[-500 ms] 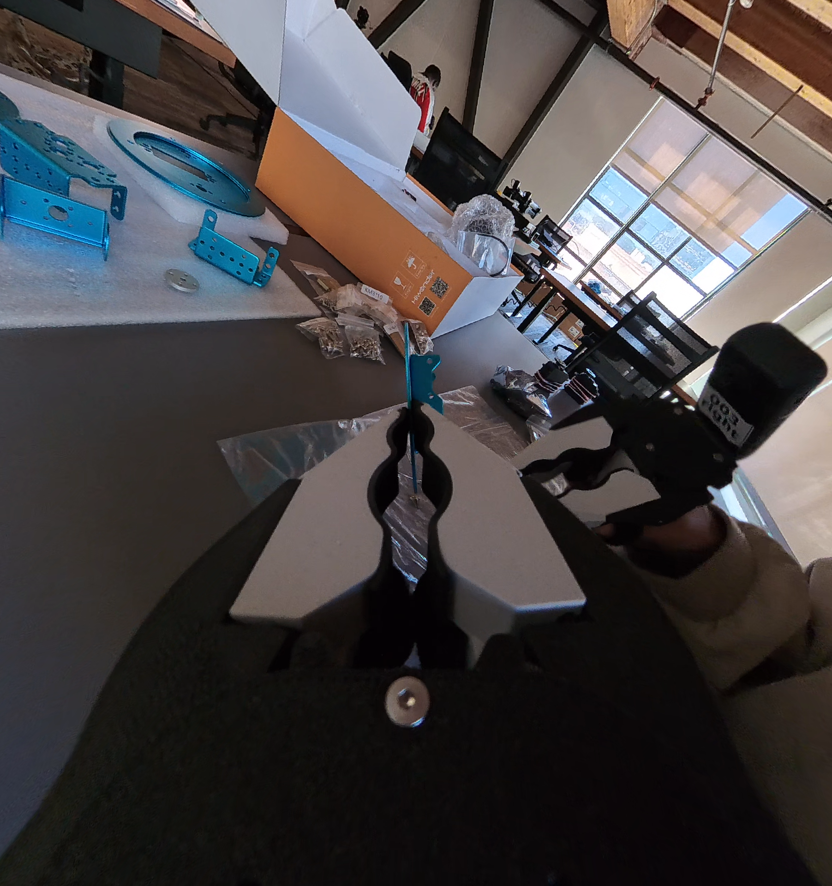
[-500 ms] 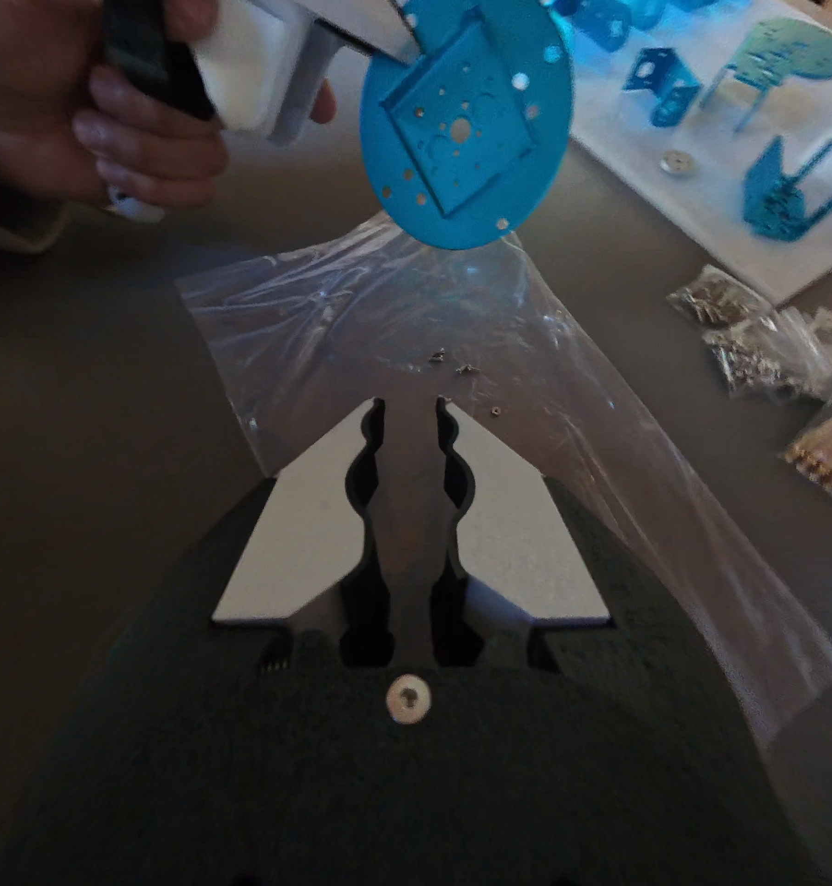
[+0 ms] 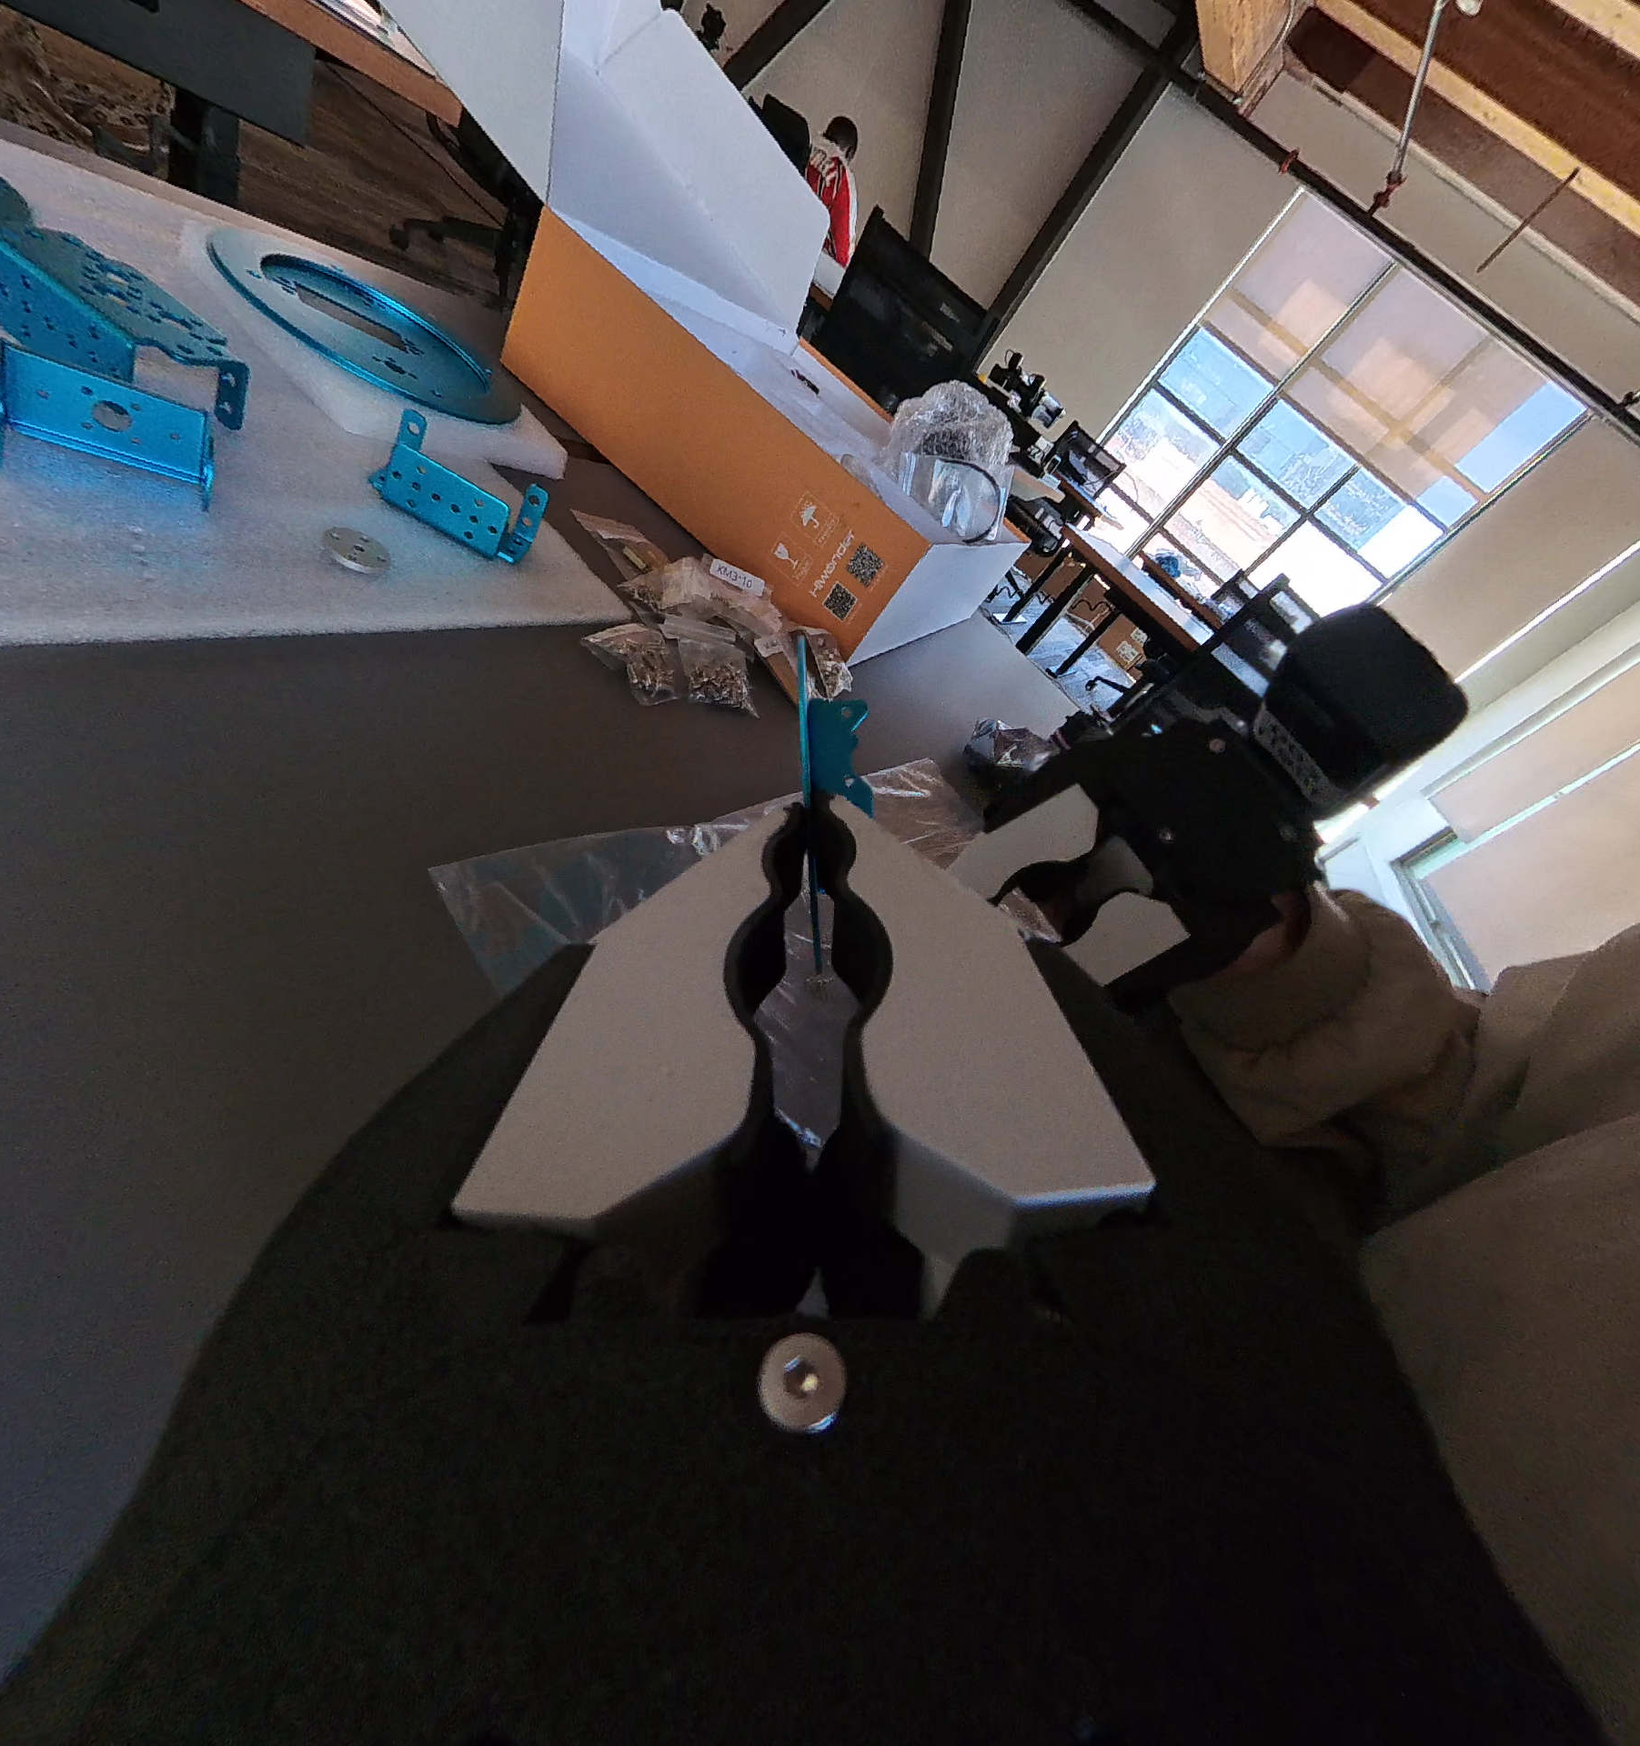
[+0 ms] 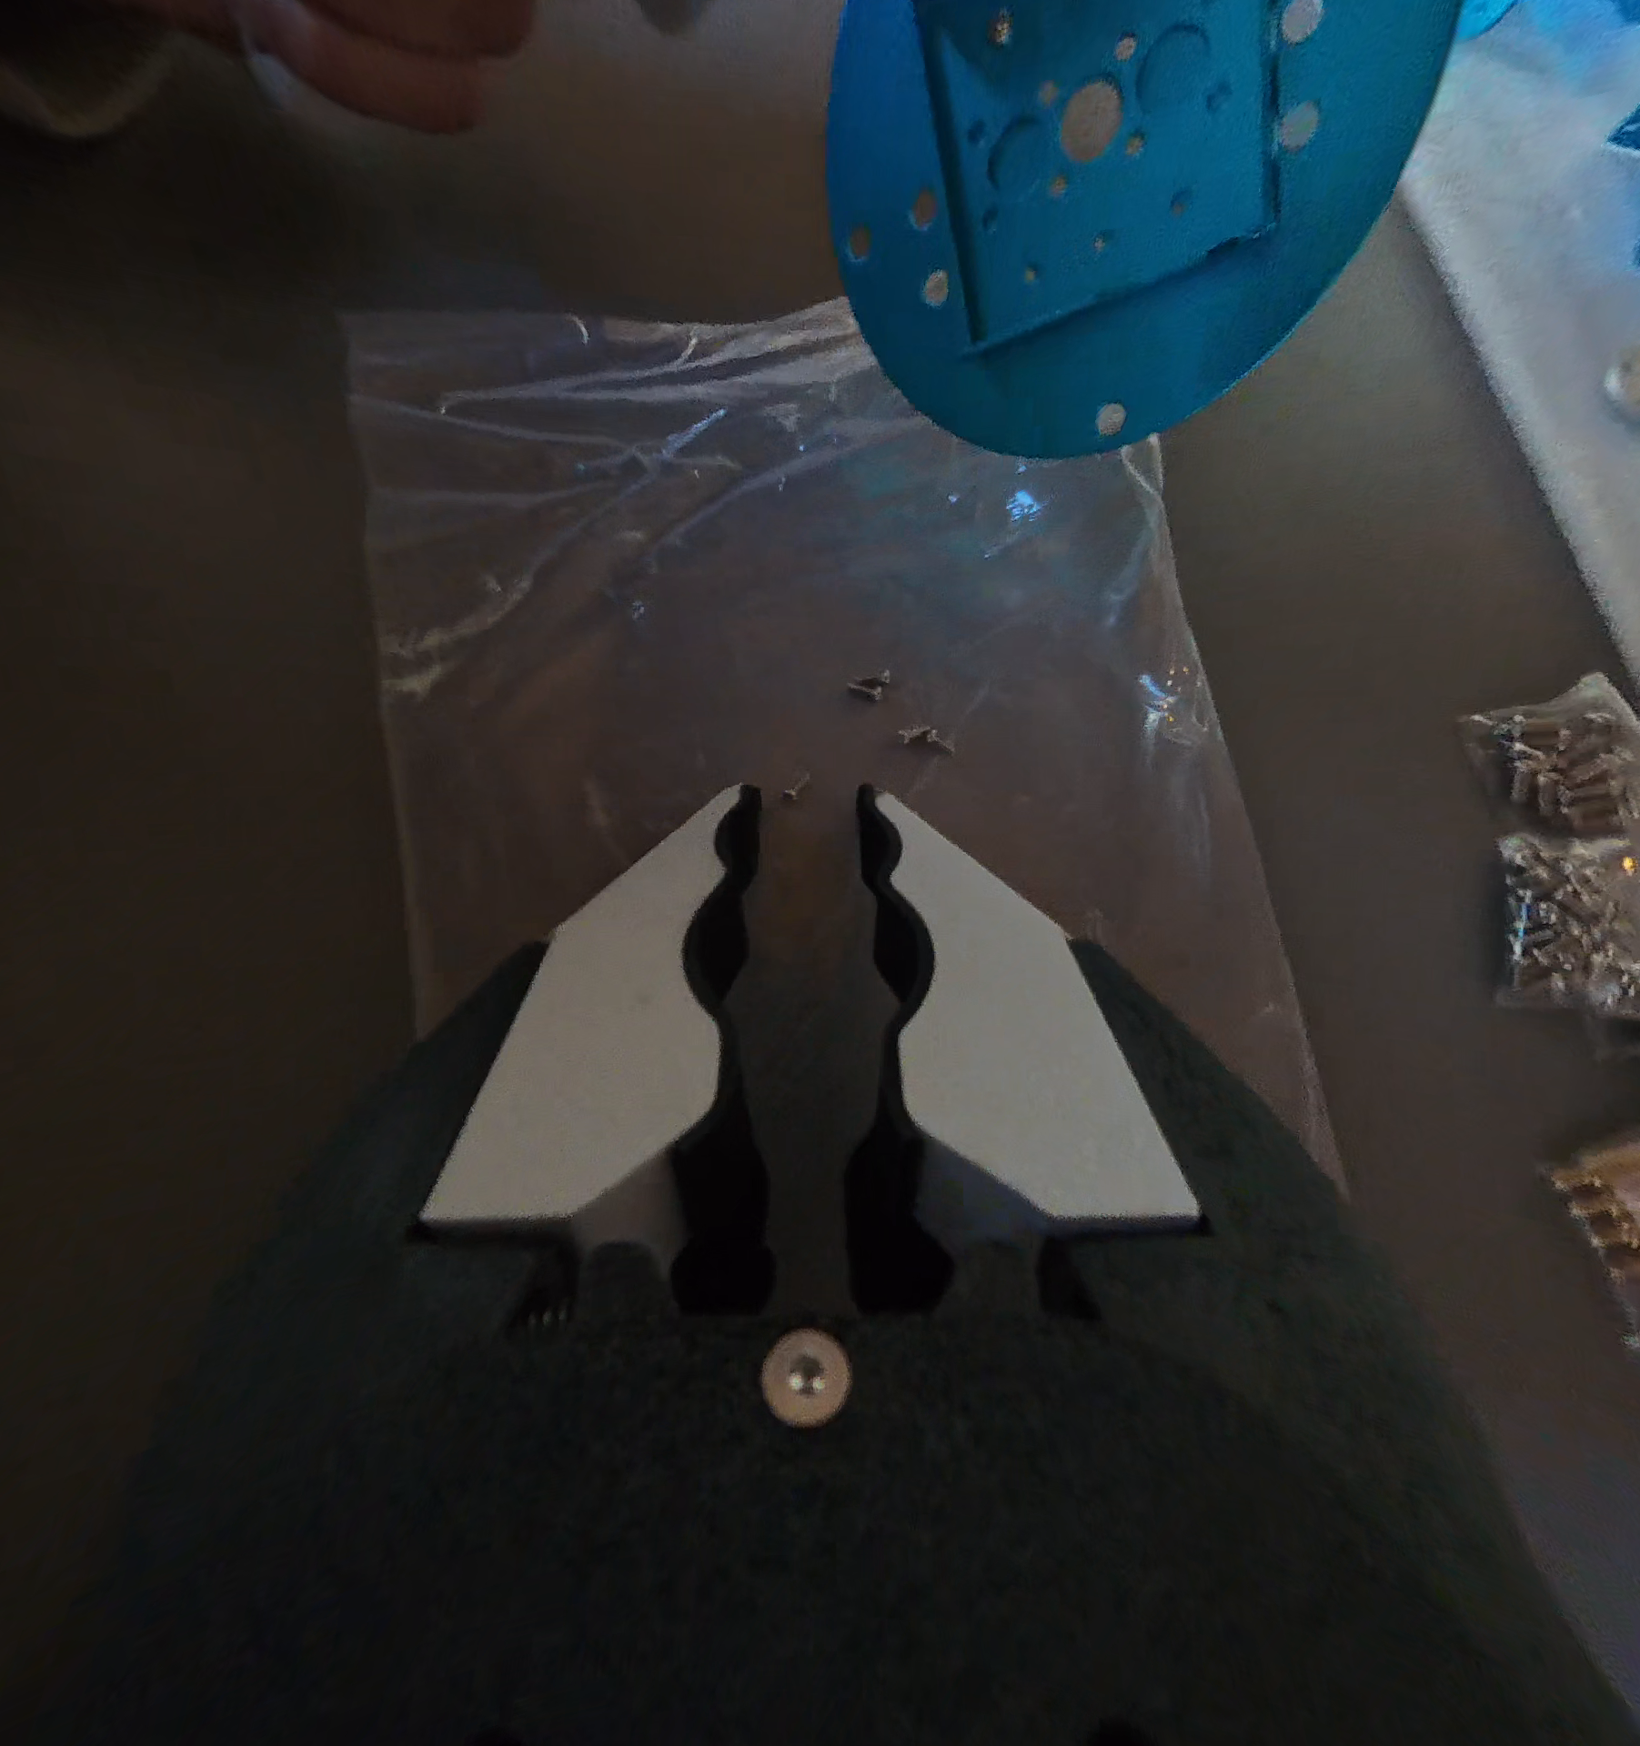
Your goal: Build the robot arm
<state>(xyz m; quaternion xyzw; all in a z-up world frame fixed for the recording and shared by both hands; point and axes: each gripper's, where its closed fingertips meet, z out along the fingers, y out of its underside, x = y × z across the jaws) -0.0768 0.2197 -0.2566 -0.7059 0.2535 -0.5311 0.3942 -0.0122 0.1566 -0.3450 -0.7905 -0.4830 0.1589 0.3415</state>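
Blue round perforated metal disc (image 3: pixel 808 756) is clamped edge-on in the left gripper (image 3: pixel 811 813). Below it, the right gripper (image 4: pixel 804 792) is held slightly parted and empty over tiny loose screws (image 4: pixel 871 688) on a clear plastic bag (image 4: pixel 608 529) spread across the grey bench (image 4: pixel 135 661). Farther right, small packets of screws (image 4: pixel 1572 756) are seen.

Bag (image 4: pixel 778 605) flat on worktop (image 3: pixel 230 803), screws (image 4: pixel 891 709) loose on it. Disc (image 4: pixel 1118 208) above bag's far edge. Screw packets (image 4: pixel 1581 869) right of bag. Brackets (image 3: pixel 98 378) and ring (image 3: pixel 362 331) on foam sheet (image 3: pixel 183 567); box (image 3: pixel 721 425) behind packets.
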